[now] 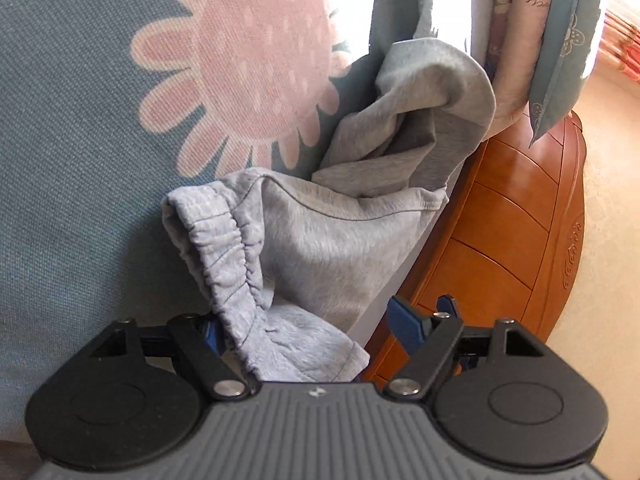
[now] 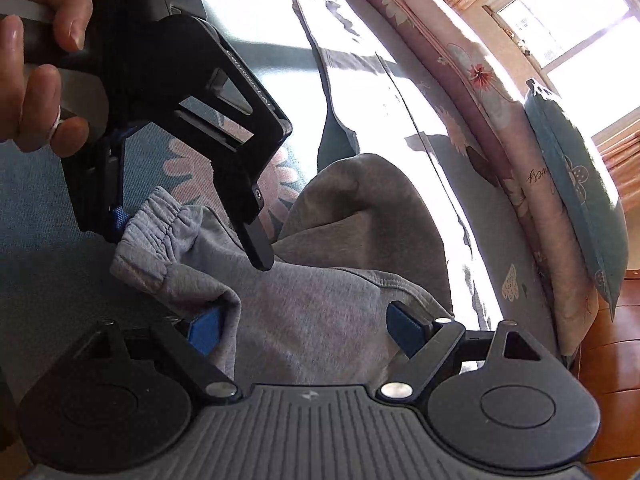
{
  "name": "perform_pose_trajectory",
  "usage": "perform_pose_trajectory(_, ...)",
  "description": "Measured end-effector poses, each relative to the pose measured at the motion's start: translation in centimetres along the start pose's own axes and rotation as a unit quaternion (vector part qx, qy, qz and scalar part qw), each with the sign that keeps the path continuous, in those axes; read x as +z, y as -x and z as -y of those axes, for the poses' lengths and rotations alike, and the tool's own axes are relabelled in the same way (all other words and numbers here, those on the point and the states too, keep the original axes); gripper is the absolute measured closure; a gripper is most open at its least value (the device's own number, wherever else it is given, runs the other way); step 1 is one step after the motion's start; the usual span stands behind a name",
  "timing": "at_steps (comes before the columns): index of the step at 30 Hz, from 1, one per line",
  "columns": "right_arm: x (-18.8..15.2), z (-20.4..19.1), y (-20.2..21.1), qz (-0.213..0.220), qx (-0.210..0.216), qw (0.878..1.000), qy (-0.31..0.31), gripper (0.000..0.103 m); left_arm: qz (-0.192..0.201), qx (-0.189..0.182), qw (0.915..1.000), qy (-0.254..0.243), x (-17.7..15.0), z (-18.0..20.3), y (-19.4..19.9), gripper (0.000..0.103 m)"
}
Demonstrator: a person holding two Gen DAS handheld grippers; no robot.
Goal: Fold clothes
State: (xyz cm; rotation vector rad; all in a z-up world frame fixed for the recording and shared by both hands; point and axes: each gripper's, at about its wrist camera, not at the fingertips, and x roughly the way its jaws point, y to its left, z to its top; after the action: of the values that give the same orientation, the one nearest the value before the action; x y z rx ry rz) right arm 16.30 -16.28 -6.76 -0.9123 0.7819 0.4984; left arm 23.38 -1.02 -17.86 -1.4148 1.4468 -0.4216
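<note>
Garment (image 1: 320, 248) lying bunched on the bedspread (image 1: 80, 120), near the bed's edge. Its elastic waistband (image 1: 224, 256) falls between the fingers of the left gripper (image 1: 316, 328); a hand (image 2: 36, 76) holds that gripper, which stands over the waistband end. The right gripper (image 2: 308, 328) is placed over the garment's middle. Pillows (image 2: 576, 200) stand upright against the wooden headboard (image 1: 500, 220), behind the garment.

Harsh daylight from the window (image 2: 580, 24) blows out the bedspread (image 2: 256, 12); fisheye-bent edges.
</note>
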Motion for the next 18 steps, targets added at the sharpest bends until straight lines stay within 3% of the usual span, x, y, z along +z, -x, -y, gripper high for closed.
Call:
perform_pose_trajectory(3,-0.5,0.0,0.6,-0.009,0.015,0.999,-0.039,0.014,0.001,0.019,0.9998,0.012,0.2,-0.7,-0.3,0.027)
perform_pose_trajectory(5,-0.8,-0.1,0.8,-0.023,0.024,0.997,-0.066,0.014,0.004,0.036,0.9993,0.013,0.4,-1.2,-0.3,0.040)
perform_pose_trajectory(7,-1.1,-0.3,1.1,-0.034,0.026,0.996,-0.080,0.014,-0.003,0.067,0.9977,-0.011,0.2,-0.8,-0.3,0.070)
perform_pose_trajectory(9,-1.4,-0.5,1.4,-0.040,0.026,0.995,-0.088,0.014,-0.007,0.113,0.9923,-0.050,0.0,0.0,0.0,0.091)
perform_pose_trajectory(11,-1.6,-0.7,1.7,-0.044,0.025,0.994,-0.092,0.014,-0.003,0.140,0.9870,-0.079,-0.2,0.8,0.7,0.091)
perform_pose_trajectory(18,-1.7,-1.2,3.2,-0.048,0.022,0.990,-0.130,0.014,0.023,0.182,0.9674,-0.175,-0.2,5.1,5.5,0.092)
